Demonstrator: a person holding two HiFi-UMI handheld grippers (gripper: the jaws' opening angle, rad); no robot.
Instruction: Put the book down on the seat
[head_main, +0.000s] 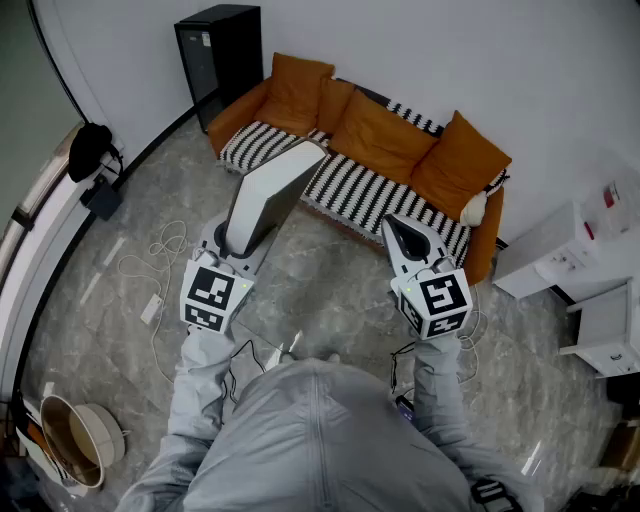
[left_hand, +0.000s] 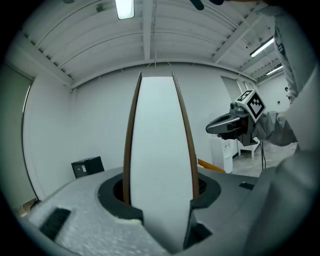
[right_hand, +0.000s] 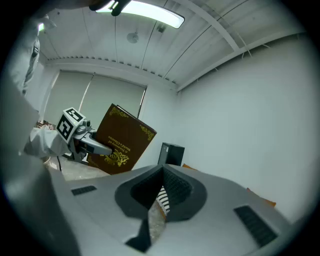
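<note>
Our left gripper (head_main: 234, 240) clamps the brown book (head_main: 272, 190) off the sofa (head_main: 362, 186); our right gripper (head_main: 399, 233) is closed, empty.

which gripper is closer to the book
Left. The left gripper is clamped on the book; the right gripper hangs apart to its right, empty.
</note>
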